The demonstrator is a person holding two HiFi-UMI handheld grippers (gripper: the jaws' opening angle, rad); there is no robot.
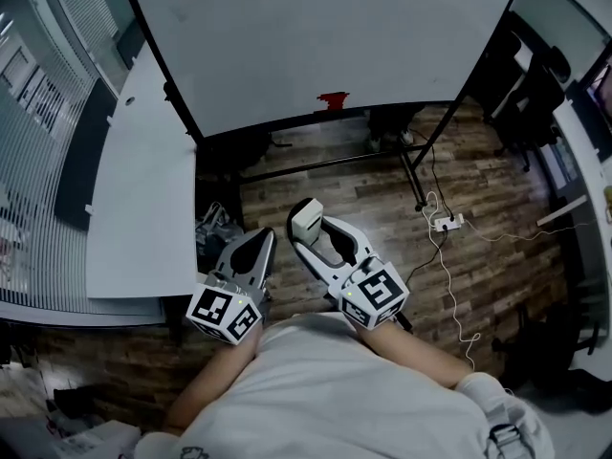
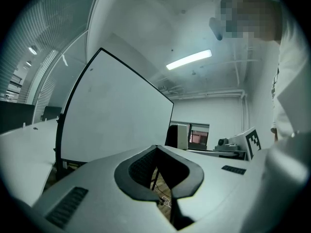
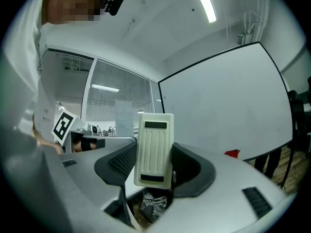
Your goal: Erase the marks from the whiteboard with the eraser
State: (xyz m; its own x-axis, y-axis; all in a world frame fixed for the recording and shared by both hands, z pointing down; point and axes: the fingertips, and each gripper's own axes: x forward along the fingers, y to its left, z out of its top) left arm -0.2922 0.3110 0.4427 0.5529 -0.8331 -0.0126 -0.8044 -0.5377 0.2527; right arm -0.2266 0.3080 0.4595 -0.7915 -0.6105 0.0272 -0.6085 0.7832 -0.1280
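A large whiteboard [image 1: 325,36] on a black stand fills the top of the head view; its surface looks blank. A small red object [image 1: 333,99] sits on its lower ledge. My right gripper [image 1: 308,226] is shut on the cream ribbed eraser [image 3: 154,149], which stands upright between its jaws [image 1: 306,222], well short of the board. My left gripper [image 1: 254,252] is beside it, shut with nothing in it. In the left gripper view the whiteboard [image 2: 112,115] stands at the left, in the right gripper view the board [image 3: 223,110] is at the right with the red object [image 3: 232,153].
A white table [image 1: 143,180] runs along the left, next to the board's stand. A power strip [image 1: 448,223] and white cable lie on the wooden floor at the right. Black office chairs [image 1: 531,94] stand at the far right. A bundle of stuff [image 1: 212,226] lies under the table edge.
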